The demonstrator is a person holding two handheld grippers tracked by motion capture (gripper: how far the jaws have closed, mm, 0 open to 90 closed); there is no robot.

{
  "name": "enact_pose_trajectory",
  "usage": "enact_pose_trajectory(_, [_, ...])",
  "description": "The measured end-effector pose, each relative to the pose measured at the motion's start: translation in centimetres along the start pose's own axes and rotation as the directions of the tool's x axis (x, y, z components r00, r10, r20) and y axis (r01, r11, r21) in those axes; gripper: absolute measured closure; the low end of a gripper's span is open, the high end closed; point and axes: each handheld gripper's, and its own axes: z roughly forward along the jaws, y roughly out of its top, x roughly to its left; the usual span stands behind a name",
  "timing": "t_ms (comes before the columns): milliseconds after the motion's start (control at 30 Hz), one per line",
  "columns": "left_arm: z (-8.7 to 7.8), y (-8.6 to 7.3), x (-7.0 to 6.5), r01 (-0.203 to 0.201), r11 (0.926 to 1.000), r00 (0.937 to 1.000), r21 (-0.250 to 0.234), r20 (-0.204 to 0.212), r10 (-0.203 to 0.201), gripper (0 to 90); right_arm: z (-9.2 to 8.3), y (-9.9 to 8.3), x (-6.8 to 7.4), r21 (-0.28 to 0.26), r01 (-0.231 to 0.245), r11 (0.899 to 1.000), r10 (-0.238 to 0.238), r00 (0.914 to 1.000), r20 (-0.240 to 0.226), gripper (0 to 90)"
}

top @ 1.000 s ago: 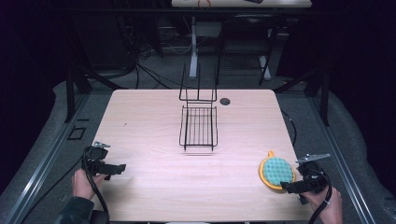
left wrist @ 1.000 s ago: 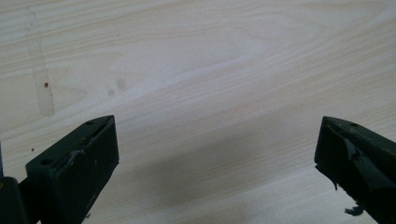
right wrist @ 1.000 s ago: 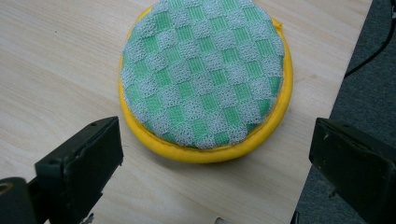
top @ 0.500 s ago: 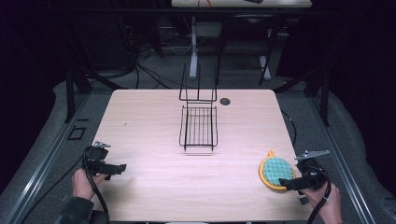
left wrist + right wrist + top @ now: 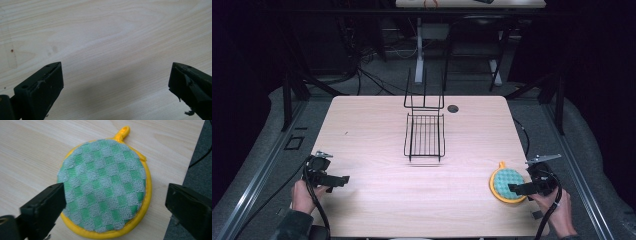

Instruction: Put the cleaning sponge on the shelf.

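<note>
A pale wood table (image 5: 372,130) carries a black wire rack (image 5: 425,135) near its middle, toward the far edge, with a tall wire back standing up behind its flat grid. A small dark hole (image 5: 453,108) sits in the tabletop just to the right of the rack's back.

Near the right front corner lies a round pad (image 5: 506,184) with a yellow rim and a green-and-grey checked face; a small yellow loop sticks out from its far side. In the right gripper view the pad (image 5: 105,185) lies flat on the wood close to the table edge, its loop pointing away.

The right tool (image 5: 518,188) is held by a hand (image 5: 557,210) at the front right, just beside the pad. Its jaws stand wide apart, released, one over the pad's near-left rim and the other out past the table edge; they grasp nothing. A cable trails down from it toward the person.

The left tool (image 5: 341,179) is held by the other hand (image 5: 302,196) at the front left, well apart from the rack and the pad. In the left gripper view its jaws are spread wide over bare wood, released, with a faint shadow between them
</note>
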Motion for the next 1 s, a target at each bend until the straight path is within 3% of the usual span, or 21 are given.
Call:
enact_pose_trajectory(200, [0.4,0.2,-0.5,-0.031,0.9991,0.9993,0.027,0.023,0.031,0.0,0.4,0.1,-0.3,0.019,-0.018,1.000,0.018,0.9996,-0.022,22.1])
enact_pose_trajectory(367, [0.7,0.1,-0.7,-0.047,0.9984,0.9976,0.031,0.053,0.045,0.0,1.0,-0.1,-0.2,0.039,-0.044,0.998,0.044,0.9990,0.009,39.9])
enact_pose_trajectory(633, [0.8,0.0,-0.7,-0.053,0.9977,0.9970,0.042,0.059,0.051,0.0,1.3,-0.3,-0.2,0.065,-0.081,0.995,0.081,0.9967,0.012,47.5])
enact_pose_trajectory(867, [0.8,0.0,-0.7,-0.047,0.9981,0.9974,0.041,0.057,0.044,0.0,1.3,-0.6,-0.2,0.048,-0.101,0.994,0.101,0.9948,0.008,57.2])
enact_pose_trajectory(1000, [0.8,0.0,-0.7,-0.050,0.9977,0.9973,0.045,0.056,0.048,0.0,1.2,-0.7,-0.1,0.029,-0.093,0.995,0.093,0.9955,0.019,67.7])
